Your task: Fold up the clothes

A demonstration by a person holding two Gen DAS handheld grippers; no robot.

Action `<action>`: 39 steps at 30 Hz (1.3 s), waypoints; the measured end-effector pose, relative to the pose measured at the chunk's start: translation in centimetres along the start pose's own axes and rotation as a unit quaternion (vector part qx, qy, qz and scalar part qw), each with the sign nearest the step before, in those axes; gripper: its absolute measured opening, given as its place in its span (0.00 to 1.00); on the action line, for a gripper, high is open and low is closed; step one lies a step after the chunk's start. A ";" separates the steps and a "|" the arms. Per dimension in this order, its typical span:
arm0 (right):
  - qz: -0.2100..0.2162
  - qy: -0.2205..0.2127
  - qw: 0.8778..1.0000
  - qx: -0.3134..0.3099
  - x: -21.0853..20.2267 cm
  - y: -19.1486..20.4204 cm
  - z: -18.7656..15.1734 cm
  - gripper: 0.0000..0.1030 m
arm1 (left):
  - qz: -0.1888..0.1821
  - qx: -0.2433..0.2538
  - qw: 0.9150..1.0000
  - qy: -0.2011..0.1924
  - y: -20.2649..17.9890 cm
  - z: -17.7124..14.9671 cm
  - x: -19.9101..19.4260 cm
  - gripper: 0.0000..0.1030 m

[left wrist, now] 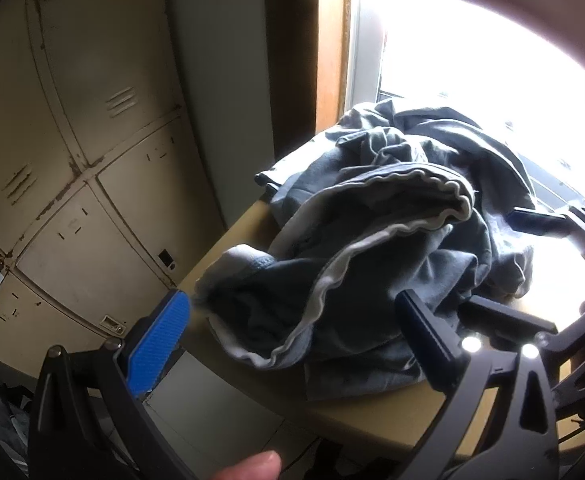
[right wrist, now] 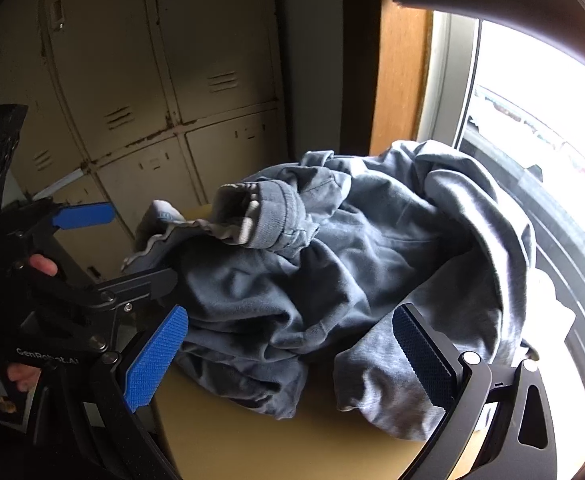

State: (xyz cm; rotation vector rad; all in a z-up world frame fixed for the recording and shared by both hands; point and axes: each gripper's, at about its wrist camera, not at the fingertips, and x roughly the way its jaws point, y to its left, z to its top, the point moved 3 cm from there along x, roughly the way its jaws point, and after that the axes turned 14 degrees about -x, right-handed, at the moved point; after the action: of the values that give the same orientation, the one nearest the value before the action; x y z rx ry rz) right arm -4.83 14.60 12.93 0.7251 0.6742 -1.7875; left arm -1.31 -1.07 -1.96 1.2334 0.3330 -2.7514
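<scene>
The left gripper [left wrist: 292, 344] hovered low in its frame with fingers spread wide around the near edge of the crumpled grey garment [left wrist: 380, 240], gripping nothing. The right gripper [right wrist: 292, 360] likewise stood wide apart at the bottom of its frame, just short of the heap. The garment lay bunched on the tan table [right wrist: 252, 448], centre of both views. Beige lockers [left wrist: 84, 160] filled the upper left; a bright window [left wrist: 492, 60] glared at the upper right.
</scene>
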 end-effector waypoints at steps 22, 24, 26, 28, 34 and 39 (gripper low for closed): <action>-0.015 0.019 1.000 -0.015 1.0 0.0 0.9 1.00 | 0.000 -0.035 0.999 0.015 2.3 -0.3 0.9 0.99; -0.017 0.020 1.000 -0.017 1.1 -0.1 0.9 1.00 | 0.007 -0.044 0.999 0.019 2.4 -0.4 1.0 0.99; -0.011 0.017 1.000 -0.013 1.1 -0.4 1.0 1.00 | 0.015 -0.056 0.998 0.019 2.9 -0.3 1.1 0.99; -0.010 0.018 1.000 -0.013 1.2 -0.6 1.1 1.00 | 0.022 -0.075 0.997 0.024 3.4 -0.2 1.2 0.99; 0.001 0.032 0.999 -0.035 2.2 -1.0 1.9 1.00 | 0.033 -0.087 0.996 0.014 3.7 -0.1 1.4 0.99; 0.004 0.049 0.998 -0.048 3.0 -1.5 2.7 1.00 | 0.035 -0.090 0.995 0.012 3.8 -0.1 1.7 0.99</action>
State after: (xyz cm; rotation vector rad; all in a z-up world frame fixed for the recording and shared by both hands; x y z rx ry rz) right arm -7.52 11.22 12.65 0.7539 0.8152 -1.7079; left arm -1.66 -4.75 -3.94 1.2103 0.5173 -2.5847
